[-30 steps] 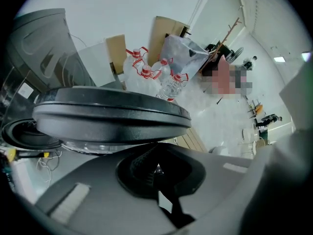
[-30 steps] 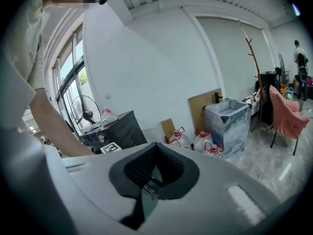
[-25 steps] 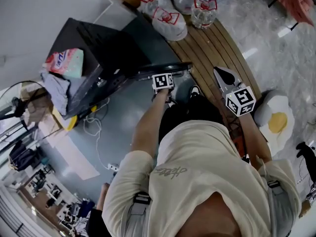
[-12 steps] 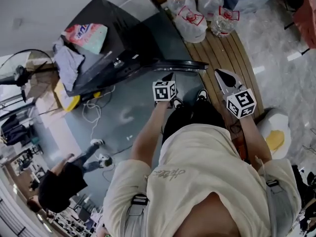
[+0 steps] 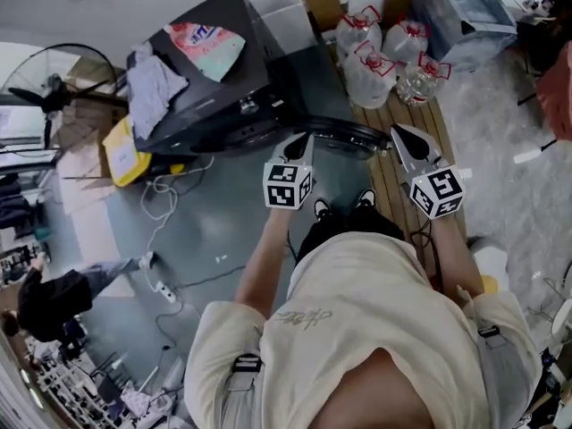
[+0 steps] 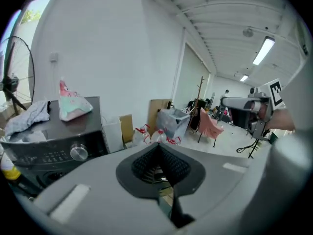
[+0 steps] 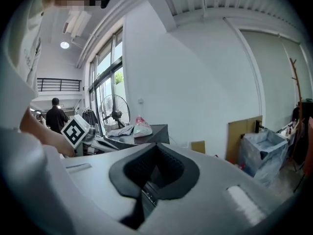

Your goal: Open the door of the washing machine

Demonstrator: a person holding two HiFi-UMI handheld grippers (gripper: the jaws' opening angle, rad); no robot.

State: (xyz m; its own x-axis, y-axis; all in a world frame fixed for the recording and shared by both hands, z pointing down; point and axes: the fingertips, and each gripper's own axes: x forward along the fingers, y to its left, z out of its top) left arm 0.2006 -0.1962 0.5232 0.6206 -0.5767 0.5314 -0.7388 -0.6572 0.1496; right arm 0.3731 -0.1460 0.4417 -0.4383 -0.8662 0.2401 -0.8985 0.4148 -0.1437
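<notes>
Busy workshop room, grey floor [image 5: 223, 231] with loose cables [image 5: 165, 231] trailing over it.

Head view: the black washing machine [image 5: 206, 79] sits ahead and left of the left claw [image 5: 302, 143]. Its round door [image 5: 344, 132] looks already swung out, and its edge runs right under that claw's tips and on toward the right claw [image 5: 402, 139]. So I'd call the job basically done. Past the right claw, four clear water jugs [image 5: 380, 56] stand on a wooden platform [image 5: 404, 164]. I can't tell how full they are.

Left claw view: pads pressed together, nothing pinched. The washer's control knob is off to the left. A detergent bag [image 6: 72, 104] and a crumpled cloth [image 6: 28, 117] lie on top of the machine.

Right claw view: pads also look closed and empty. A bluish bin [image 7: 266, 148] sits far right, and I can't make out what's in it. A fan [image 7: 113, 112] stands behind the washer. The drum isn't visible anywhere, so no idea if there's laundry inside.

What could go wrong: the door sticks out right by both claws, so a careless swing could knock it back shut. Those cables are also an easy trip.
</notes>
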